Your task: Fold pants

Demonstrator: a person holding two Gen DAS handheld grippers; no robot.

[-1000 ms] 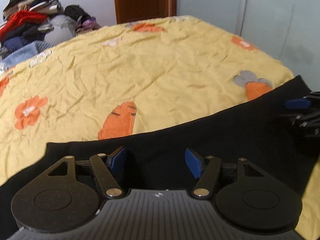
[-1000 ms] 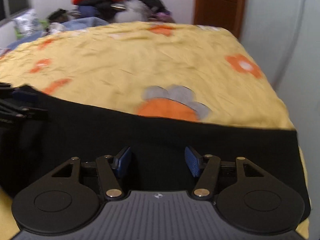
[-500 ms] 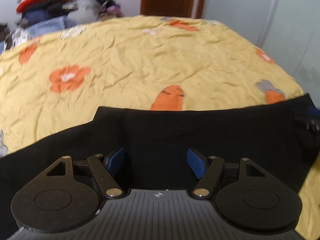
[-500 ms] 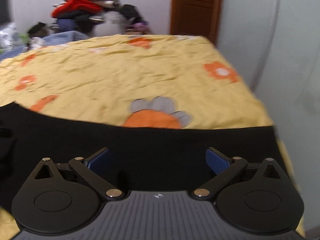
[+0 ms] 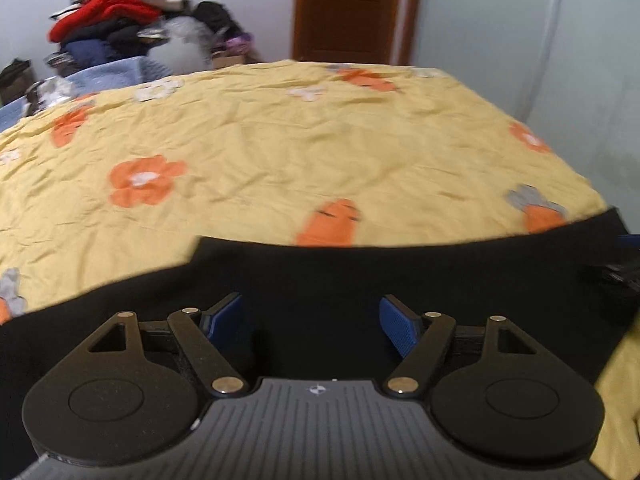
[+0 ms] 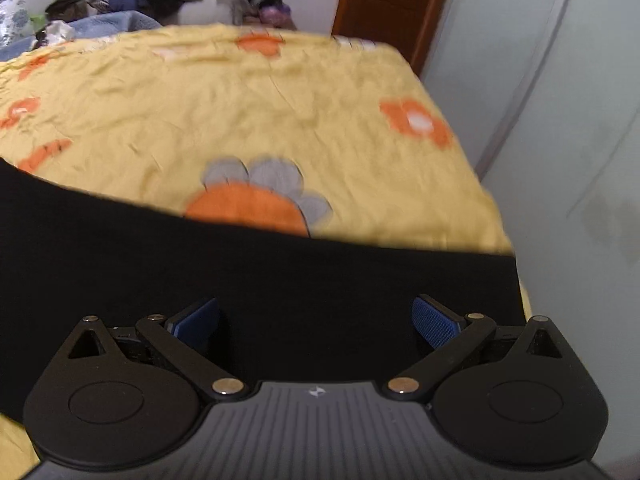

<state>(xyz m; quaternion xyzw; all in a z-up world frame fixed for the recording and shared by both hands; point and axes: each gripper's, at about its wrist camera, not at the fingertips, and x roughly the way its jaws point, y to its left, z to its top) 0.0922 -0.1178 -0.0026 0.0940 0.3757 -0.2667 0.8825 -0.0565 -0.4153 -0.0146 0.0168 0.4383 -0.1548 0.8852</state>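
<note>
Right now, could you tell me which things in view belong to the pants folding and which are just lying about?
Job: black pants; left gripper; right gripper, both open.

Lying about: clothes pile; blue blanket; yellow bedspread; door.

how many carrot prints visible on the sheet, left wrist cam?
3. One carrot mid-frame at the pants' far edge; one at right, also at that edge; one cut off at the left border. More may lie under the pants.
</note>
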